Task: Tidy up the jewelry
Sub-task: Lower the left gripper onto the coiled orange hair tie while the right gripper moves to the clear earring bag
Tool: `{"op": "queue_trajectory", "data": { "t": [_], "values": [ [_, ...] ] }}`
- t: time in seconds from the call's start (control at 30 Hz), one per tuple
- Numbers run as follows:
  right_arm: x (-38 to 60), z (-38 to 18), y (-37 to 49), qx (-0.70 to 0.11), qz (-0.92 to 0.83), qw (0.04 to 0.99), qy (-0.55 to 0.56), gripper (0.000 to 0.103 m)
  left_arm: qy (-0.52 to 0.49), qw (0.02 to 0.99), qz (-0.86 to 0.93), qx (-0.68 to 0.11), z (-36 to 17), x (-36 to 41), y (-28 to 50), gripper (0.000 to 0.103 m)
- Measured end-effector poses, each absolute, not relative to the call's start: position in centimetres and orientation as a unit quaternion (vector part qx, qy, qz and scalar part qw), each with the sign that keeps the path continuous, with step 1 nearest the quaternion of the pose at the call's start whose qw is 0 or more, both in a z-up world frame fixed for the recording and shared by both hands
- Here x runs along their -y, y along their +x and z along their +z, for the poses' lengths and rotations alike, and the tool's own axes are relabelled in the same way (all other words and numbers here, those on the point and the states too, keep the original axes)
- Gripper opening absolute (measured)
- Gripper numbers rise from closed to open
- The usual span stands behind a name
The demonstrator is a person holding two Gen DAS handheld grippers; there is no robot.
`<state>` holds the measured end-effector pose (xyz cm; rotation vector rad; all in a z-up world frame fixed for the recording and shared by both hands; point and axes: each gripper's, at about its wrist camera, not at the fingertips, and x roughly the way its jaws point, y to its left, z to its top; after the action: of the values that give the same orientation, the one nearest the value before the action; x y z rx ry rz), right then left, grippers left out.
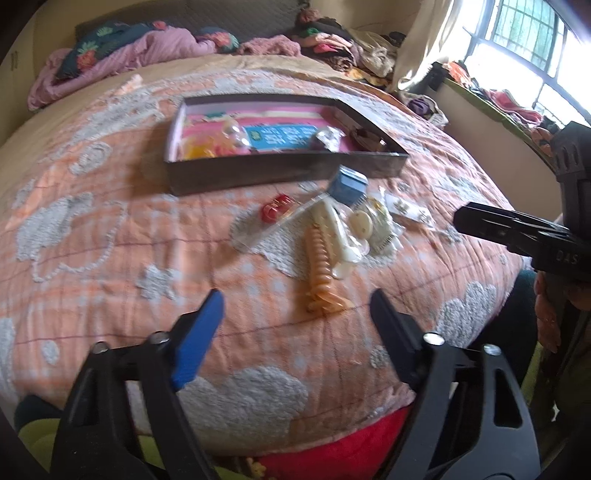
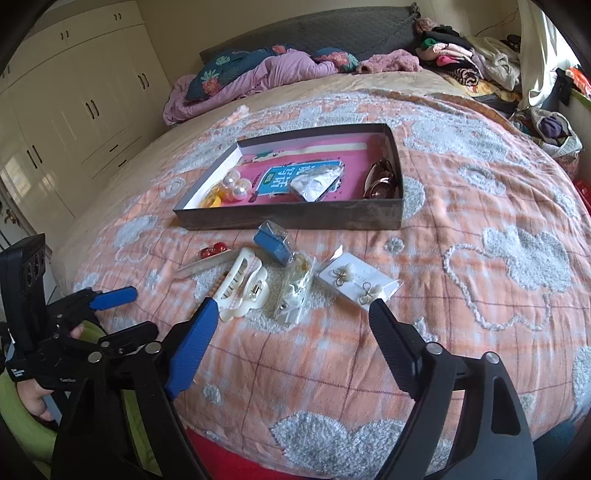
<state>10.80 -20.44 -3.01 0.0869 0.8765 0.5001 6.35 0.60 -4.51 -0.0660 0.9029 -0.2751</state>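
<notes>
Peach quilted bedspread [image 2: 461, 325] with grey tufted clouds covers a bed; white wardrobes [image 2: 74, 103] show only from the right wrist, a barred window [image 1: 532, 33] only from the left. On it lies a shallow dark cardboard tray [image 2: 295, 218], long axis across the frame. Just before it, loose: a cream hair claw [image 2: 240, 291], blue box [image 2: 273, 245], carded earrings [image 2: 358, 284]. Left gripper [image 1: 295, 310] and right gripper [image 2: 291, 317] gape, empty.
</notes>
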Motion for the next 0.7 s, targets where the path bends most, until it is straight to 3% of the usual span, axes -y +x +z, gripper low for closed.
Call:
{"op": "queue_trajectory", "data": {
  "t": [0.03,0.1,0.17,0.33,0.67,0.7],
  "values": [
    [20.4,-3.2,10.9,-0.423,0.241,0.872,0.043,0.073,-0.031,0.887,-0.137,-0.44,-4.8,-0.3,6.5,0.058],
    [20.4,-3.5,11.0,-0.429,0.244,0.869,0.043,0.067,-0.03,0.882,-0.146,-0.446,-5.3,0.1,6.7,0.039],
    [20.3,-3.9,11.2,-0.436,0.247,0.864,0.047,0.063,-0.032,0.877,-0.155,-0.454,-5.7,0.5,6.9,0.032],
    [20.2,-5.0,11.6,-0.452,0.252,0.854,0.056,0.051,-0.033,0.869,-0.167,-0.465,-6.5,1.4,7.7,0.031],
    [19.0,-6.9,13.2,-0.477,0.254,0.839,0.058,0.04,-0.008,0.87,-0.15,-0.469,-8.0,2.1,9.3,0.031],
    [18.8,-7.0,13.3,-0.478,0.255,0.839,0.056,0.039,-0.005,0.871,-0.148,-0.468,-8.0,2.0,9.3,0.027]
  ]
}}
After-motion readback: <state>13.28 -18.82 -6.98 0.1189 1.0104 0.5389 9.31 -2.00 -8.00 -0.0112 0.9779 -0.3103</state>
